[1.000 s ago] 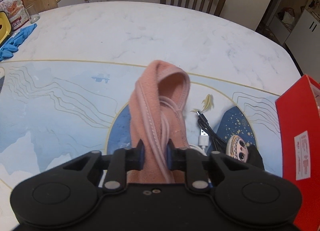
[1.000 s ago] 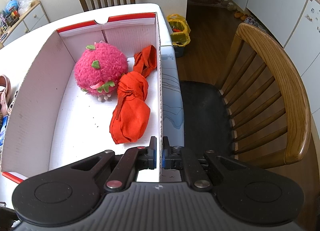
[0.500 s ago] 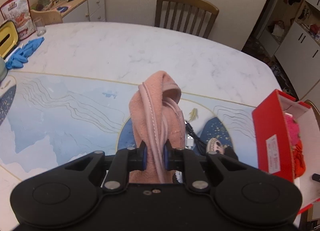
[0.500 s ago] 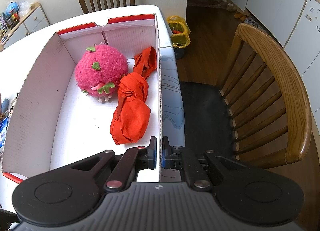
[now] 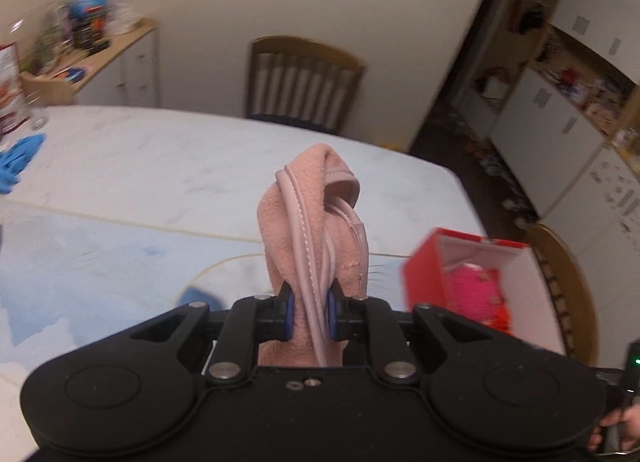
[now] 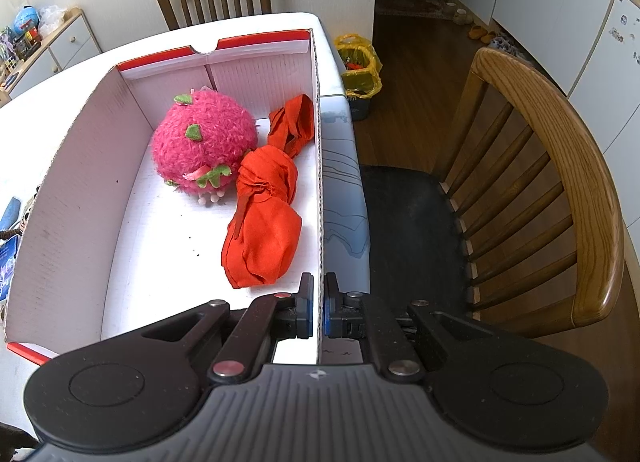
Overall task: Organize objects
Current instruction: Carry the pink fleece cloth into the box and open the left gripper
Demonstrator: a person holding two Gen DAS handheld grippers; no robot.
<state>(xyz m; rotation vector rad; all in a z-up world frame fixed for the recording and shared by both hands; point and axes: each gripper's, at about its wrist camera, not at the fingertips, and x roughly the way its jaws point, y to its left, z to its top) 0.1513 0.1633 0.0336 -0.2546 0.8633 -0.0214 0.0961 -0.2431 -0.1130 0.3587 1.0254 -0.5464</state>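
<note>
My left gripper (image 5: 311,312) is shut on a pink fleece pouch (image 5: 310,218) with cords, held up high above the table. The red cardboard box (image 5: 424,274) lies lower right of it in the left wrist view. My right gripper (image 6: 319,312) is shut on the right wall (image 6: 319,166) of that box. Inside the box lie a pink plush strawberry (image 6: 202,150) and an orange cloth bundle (image 6: 266,222).
A marble table (image 5: 160,150) with a blue patterned mat (image 5: 80,258) lies below. Blue gloves (image 5: 18,160) lie at the far left. A wooden chair (image 6: 532,190) stands right of the box, another chair (image 5: 304,82) at the far side. A yellow bin bag (image 6: 360,66) sits on the floor.
My left gripper has lifted the pink pouch higher and swung right, so the box has come into view. The right gripper has stayed clamped on the box wall.
</note>
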